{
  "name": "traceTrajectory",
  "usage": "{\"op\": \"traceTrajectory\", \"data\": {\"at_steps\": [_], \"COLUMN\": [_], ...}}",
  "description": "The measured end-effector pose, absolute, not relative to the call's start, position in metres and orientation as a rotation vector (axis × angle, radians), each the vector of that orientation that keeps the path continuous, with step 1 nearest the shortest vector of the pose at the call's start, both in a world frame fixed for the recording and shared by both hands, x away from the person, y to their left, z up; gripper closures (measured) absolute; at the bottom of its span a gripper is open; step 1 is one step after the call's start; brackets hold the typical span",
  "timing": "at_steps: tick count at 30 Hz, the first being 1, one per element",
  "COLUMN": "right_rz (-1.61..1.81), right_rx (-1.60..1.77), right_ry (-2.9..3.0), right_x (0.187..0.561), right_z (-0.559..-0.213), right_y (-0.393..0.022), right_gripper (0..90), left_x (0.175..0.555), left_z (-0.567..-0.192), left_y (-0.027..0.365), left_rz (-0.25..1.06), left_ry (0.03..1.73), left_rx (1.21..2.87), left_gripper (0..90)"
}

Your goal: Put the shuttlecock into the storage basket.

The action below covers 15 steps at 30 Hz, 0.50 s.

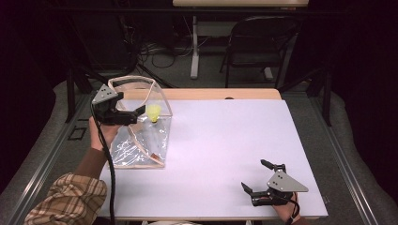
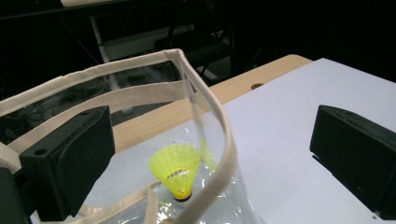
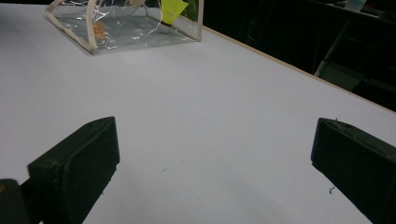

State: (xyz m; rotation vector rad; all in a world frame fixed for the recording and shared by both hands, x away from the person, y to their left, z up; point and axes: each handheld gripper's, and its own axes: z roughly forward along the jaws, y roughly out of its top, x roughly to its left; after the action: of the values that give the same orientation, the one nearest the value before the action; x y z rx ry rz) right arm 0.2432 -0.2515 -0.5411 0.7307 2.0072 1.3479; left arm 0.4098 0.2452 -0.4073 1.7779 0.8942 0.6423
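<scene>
A clear plastic bag (image 1: 141, 140) with beige trim stands open at the table's left. Inside it, near the far right corner, a yellow shuttlecock (image 1: 153, 112) rests cork down. My left gripper (image 1: 138, 115) hovers over the bag's mouth, open, with nothing between its jaws. Seen from the left gripper view, the shuttlecock (image 2: 176, 170) stands below and between the wide-apart jaws, behind the bag's trim (image 2: 219, 121). My right gripper (image 1: 253, 174) rests open near the front right of the table, holding nothing. In the right gripper view the bag (image 3: 126, 32) lies far off at top left.
A white mat (image 1: 225, 140) covers the table, with a wooden strip (image 1: 220, 93) along the far edge. A small orange tag (image 1: 154, 154) lies in the bag. A dark chair (image 1: 253, 42) and a table leg (image 1: 194, 51) stand beyond the table.
</scene>
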Motion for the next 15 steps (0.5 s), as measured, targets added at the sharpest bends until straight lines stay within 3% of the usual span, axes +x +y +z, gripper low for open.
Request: {"op": "traceTrajectory", "data": {"at_steps": [15], "right_rz": [1.342], "right_rx": [0.728], "right_ry": [2.008], "right_x": [0.243], "right_z": [-0.541], "right_y": [-0.251], "right_gripper": [0.7], "left_x": [0.365], "left_z": [-0.42], "left_y": [0.238], "left_rz": [0.662], "left_ry": [0.79], "left_rx": [1.752], "left_gripper": [0.1]}}
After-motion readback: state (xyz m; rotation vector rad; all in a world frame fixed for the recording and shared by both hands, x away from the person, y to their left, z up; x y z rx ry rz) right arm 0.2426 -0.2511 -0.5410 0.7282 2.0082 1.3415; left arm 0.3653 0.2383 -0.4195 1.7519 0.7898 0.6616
